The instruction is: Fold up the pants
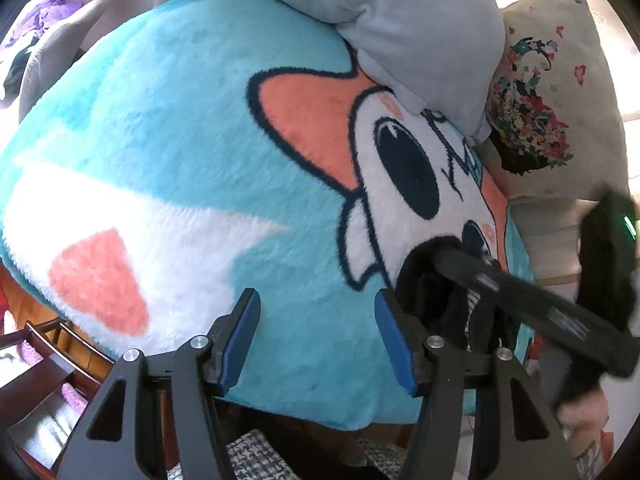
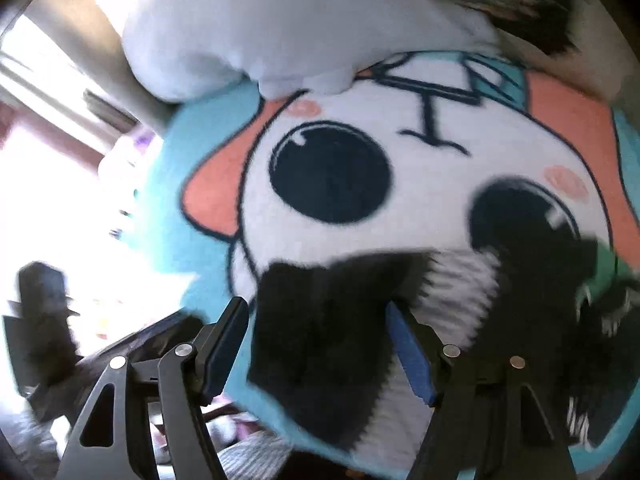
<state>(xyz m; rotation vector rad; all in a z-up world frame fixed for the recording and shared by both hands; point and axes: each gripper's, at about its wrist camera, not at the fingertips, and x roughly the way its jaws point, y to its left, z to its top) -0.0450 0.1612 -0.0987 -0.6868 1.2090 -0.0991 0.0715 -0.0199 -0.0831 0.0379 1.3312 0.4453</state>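
Black pants (image 2: 332,320), soft knit with a white ribbed patch, lie crumpled at the near right edge of a plush turquoise cartoon blanket (image 1: 192,120) (long pile, coral ears, big dark eyes). The left gripper (image 1: 318,340) hovers above the fleece, blue-padded jaws wide and empty, the pants just to its right. The right gripper (image 2: 316,346), jaws wide, straddles the dark cloth. A smooth grey pillow (image 1: 420,28) and a floral cushion (image 1: 560,92) crowd the far edge.
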